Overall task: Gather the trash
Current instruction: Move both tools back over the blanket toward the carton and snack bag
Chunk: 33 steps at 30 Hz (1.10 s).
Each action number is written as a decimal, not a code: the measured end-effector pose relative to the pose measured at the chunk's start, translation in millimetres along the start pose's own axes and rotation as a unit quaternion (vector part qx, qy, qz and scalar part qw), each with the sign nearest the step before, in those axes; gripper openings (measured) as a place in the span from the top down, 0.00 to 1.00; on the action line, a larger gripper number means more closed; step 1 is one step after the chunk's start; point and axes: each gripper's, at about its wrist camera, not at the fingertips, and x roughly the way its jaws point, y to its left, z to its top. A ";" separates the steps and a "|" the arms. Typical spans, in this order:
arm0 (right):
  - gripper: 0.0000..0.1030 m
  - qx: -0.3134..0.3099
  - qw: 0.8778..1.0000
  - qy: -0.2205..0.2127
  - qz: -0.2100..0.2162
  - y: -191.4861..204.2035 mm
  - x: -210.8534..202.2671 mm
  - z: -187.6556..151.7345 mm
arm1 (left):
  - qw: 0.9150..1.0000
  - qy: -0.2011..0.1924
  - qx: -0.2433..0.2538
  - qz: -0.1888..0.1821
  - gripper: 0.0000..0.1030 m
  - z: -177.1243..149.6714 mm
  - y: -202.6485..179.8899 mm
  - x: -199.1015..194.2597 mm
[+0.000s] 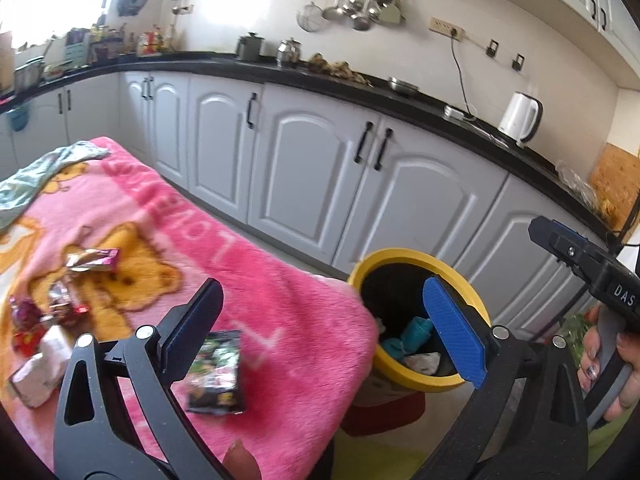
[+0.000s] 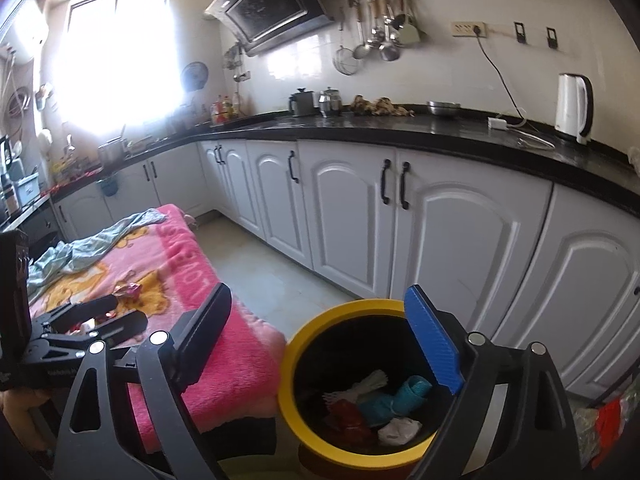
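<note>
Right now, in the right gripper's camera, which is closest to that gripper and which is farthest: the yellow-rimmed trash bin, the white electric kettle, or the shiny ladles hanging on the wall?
1. Yellow-rimmed trash bin: just under the open right gripper, on the floor.
2. White electric kettle: on the black counter, far right.
3. Shiny hanging ladles: high on the back wall, farthest.

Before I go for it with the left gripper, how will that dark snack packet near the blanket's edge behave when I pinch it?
The dark snack packet lies flat, so it is probably empty, light and floppy. Its printed film looks glossy, so it may slip between the pads. The pink blanket under it is plush; the fingers may catch pile, and a push could slide the packet.
</note>
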 end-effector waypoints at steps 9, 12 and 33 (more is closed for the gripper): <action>0.11 -0.033 0.999 -0.019 0.032 47.3 -12.1 2.2 | 0.998 -0.040 -0.029 0.034 0.11 3.1 39.4 -40.7; 0.10 -0.047 0.998 -0.022 0.044 64.4 -14.4 1.5 | 0.997 -0.050 -0.037 0.043 0.11 2.5 49.1 -52.7; 0.08 -0.125 0.985 0.036 0.117 166.1 13.2 -28.4 | 0.990 -0.057 -0.064 0.112 0.11 -18.5 115.8 -88.1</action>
